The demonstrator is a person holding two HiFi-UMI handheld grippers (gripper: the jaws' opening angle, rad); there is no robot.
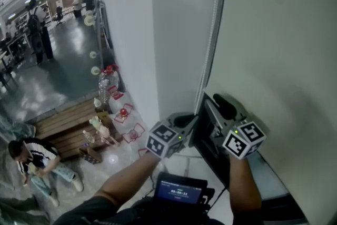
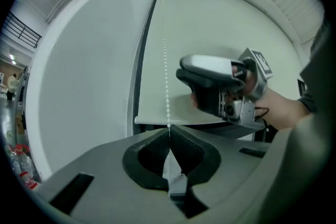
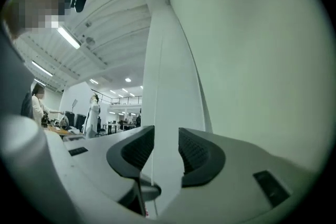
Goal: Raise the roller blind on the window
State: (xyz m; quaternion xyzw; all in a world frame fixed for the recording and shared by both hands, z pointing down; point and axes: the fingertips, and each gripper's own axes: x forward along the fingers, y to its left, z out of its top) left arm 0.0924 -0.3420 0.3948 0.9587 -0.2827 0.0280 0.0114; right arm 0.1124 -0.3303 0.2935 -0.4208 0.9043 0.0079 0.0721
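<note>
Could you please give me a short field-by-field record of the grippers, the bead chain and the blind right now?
left gripper: shut on the white bead chain
right gripper: open, nothing between its pads
white bead chain: runs straight up in front of the white fabric roller blind, near its left edge
white fabric roller blind: its bottom bar shows just above the left gripper's jaws

Down to my left lies a glossy dark floor [image 1: 52,76] with a wooden pallet [image 1: 63,129] on it. 1 person in a striped top [image 1: 29,158] crouches just beside the pallet's near end. Clear plastic bottles [image 1: 105,86] stand against the white wall [image 1: 131,34], with red wire frames [image 1: 125,113] close by. Farther off, 1 person with a backpack [image 1: 38,29] stands. Overhead, strip lights [image 3: 68,36] glow on a ribbed ceiling [image 3: 113,2].
</note>
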